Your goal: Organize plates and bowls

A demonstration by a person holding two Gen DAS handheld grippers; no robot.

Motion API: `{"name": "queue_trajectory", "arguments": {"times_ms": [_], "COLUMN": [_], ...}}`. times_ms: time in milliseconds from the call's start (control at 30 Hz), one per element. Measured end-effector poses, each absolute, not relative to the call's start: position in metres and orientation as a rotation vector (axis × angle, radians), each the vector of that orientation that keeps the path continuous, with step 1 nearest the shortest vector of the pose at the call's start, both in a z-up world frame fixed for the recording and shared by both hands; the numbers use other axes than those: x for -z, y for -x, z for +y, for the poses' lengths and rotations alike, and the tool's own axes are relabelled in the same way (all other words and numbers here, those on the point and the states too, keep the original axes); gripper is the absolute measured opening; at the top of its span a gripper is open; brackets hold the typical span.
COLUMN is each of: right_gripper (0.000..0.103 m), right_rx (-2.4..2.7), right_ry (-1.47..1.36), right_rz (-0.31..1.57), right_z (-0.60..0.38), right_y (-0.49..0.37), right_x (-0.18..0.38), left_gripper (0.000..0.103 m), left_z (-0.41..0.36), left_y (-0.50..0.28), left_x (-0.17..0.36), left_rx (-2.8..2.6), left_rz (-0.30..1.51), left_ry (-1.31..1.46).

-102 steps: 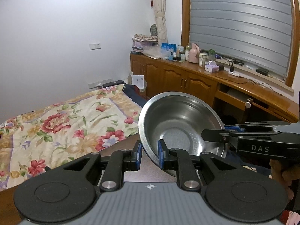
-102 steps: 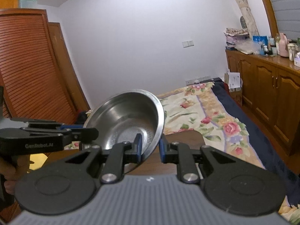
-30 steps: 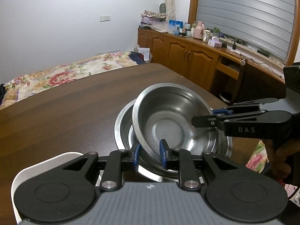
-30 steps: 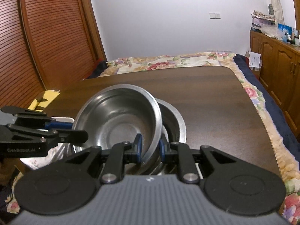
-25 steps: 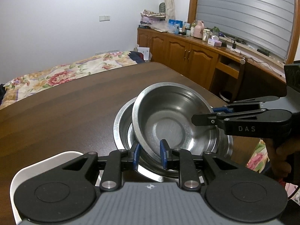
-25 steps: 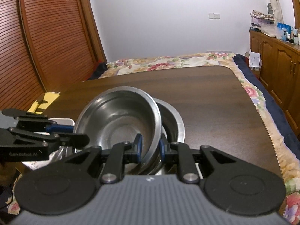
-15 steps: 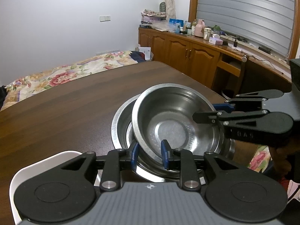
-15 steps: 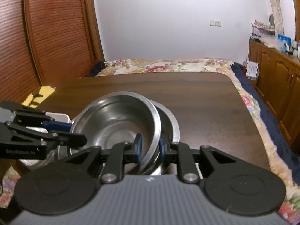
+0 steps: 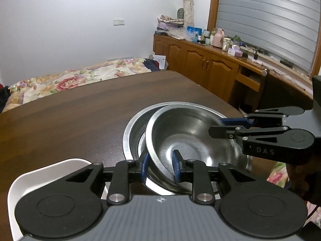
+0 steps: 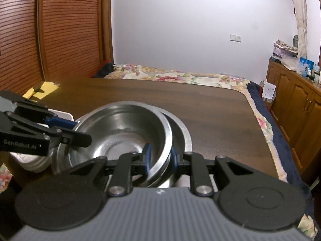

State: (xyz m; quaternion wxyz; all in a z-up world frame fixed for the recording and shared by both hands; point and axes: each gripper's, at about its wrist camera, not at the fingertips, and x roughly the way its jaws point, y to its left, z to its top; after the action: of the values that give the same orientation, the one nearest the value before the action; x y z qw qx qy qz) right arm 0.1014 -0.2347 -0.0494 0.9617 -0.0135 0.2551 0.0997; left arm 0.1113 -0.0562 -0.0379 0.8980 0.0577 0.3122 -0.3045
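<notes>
left gripper (image 9: pixel 159 165), right gripper (image 10: pixel 159 157), jaws clamped

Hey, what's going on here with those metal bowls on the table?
A person is stacking steel bowls with a handheld gripper in each hand. The left gripper and the right gripper each straddle the rim of the upper bowl on opposite sides. It sits tilted and off-centre inside a larger bowl on the wooden table, not yet level. A white dish lies beside the stack.
</notes>
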Motion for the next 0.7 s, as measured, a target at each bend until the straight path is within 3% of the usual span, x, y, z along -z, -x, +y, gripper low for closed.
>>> {"name": "queue_trajectory", "arguments": {"times_ms": [267,367,500,567,633,700], "right_gripper": [0.023,0.023,0.025,0.037,0.048,0.054], "right_rx": [-0.207,-0.208,-0.194,-0.182,-0.169,-0.159], "right_ry": [-0.013,-0.03,-0.047,-0.051,-0.054,-0.043], "right_rz": [0.498,0.478,0.434,0.411,0.39,0.368], "right_z": [-0.242,-0.244,-0.248,-0.25,-0.254,-0.256], "right_y": [-0.101,-0.1,-0.096,-0.095,-0.096,-0.097], "right_x": [0.048,0.046,0.044,0.044,0.048,0.053], "left_gripper": [0.028,0.035,0.062,0.067,0.08,0.086], "left_z": [-0.05,-0.05,-0.05,-0.048,-0.049,-0.05], "left_y": [-0.108,-0.105,-0.102,-0.102,-0.102,-0.102], "left_x": [0.028,0.022,0.02,0.022,0.026,0.03], "left_rx": [0.623,0.61,0.557,0.532,0.509,0.488], "left_rz": [0.604,0.566,0.511,0.487,0.465,0.442], "left_ry": [-0.095,-0.084,-0.07,-0.056,-0.041,-0.033]}}
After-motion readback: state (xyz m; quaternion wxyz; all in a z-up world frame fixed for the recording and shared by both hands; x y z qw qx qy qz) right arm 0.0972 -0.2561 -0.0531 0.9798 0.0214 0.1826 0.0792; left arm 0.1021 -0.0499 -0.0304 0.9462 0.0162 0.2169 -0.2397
